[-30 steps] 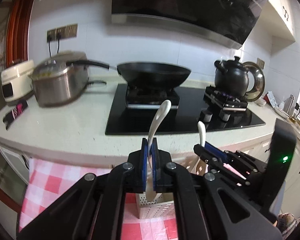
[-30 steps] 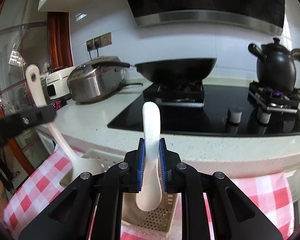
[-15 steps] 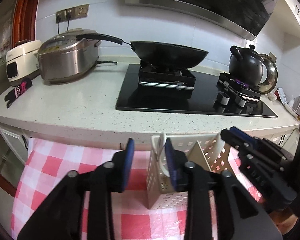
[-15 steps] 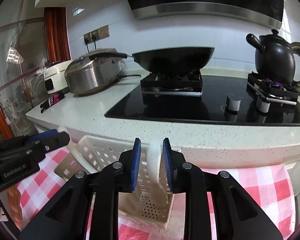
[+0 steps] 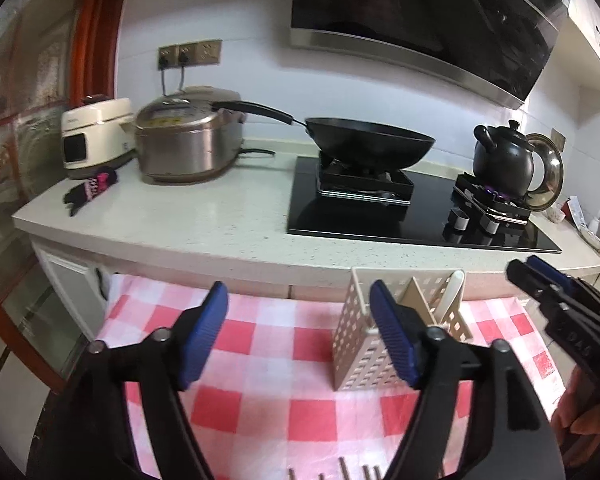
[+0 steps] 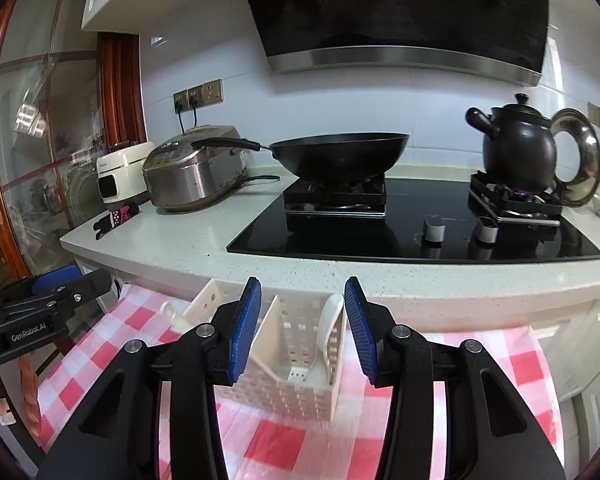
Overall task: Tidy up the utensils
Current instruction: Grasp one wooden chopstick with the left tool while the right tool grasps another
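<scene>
A kitchen, with a checked cloth (image 6: 480, 364) below the counter (image 6: 204, 240). Both grippers, left (image 5: 298, 336) and right (image 6: 302, 328), have their fingers spread wide and empty. The spoons (image 6: 326, 328) stand in the caddy (image 6: 284, 384). I think the next step is picking up the chopsticks (image 5: 344, 470).

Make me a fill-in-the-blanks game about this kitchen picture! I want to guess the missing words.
1. The white spoon stands inside the white ____.
2. Both grippers, left and right, have their jaws ____.
3. The holder sits on a cloth checked red and ____.
4. On the stove, the wok sits to the left of the black ____.

Missing words: holder; open; white; kettle
</scene>
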Available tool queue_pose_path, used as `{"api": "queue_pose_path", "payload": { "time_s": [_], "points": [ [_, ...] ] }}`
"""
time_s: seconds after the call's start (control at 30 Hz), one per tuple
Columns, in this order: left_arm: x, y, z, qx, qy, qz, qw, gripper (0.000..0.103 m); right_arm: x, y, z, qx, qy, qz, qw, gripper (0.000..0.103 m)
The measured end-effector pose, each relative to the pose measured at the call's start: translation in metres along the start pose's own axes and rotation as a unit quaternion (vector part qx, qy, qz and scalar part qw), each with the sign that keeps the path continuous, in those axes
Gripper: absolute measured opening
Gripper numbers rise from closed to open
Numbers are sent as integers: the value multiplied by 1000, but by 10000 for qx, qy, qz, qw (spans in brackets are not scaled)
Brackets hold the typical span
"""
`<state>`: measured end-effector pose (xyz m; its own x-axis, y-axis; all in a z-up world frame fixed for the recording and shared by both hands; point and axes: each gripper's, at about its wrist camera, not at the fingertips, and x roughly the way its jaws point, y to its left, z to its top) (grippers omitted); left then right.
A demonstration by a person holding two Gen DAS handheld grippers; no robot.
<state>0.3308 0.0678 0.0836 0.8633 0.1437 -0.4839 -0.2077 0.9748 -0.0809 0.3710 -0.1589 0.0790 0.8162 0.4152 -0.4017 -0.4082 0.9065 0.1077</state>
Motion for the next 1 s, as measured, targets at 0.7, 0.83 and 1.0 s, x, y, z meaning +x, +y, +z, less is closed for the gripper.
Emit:
{"api": "queue_pose_path", "payload": {
  "time_s": [0.7,0.83,1.0],
  "points": [
    [-65,25,-129,63,417,423,9982,92,-83,7,-132,322,653,-238,9971,50],
    [-60,26,-153,235,724,448,9961,92,-82,7,-156,360,942,-276,9945,50],
    [-46,29,-182,281,1204,369,9916,91,-80,5,-182,509,1268,-277,9902,50]
  ]
}}
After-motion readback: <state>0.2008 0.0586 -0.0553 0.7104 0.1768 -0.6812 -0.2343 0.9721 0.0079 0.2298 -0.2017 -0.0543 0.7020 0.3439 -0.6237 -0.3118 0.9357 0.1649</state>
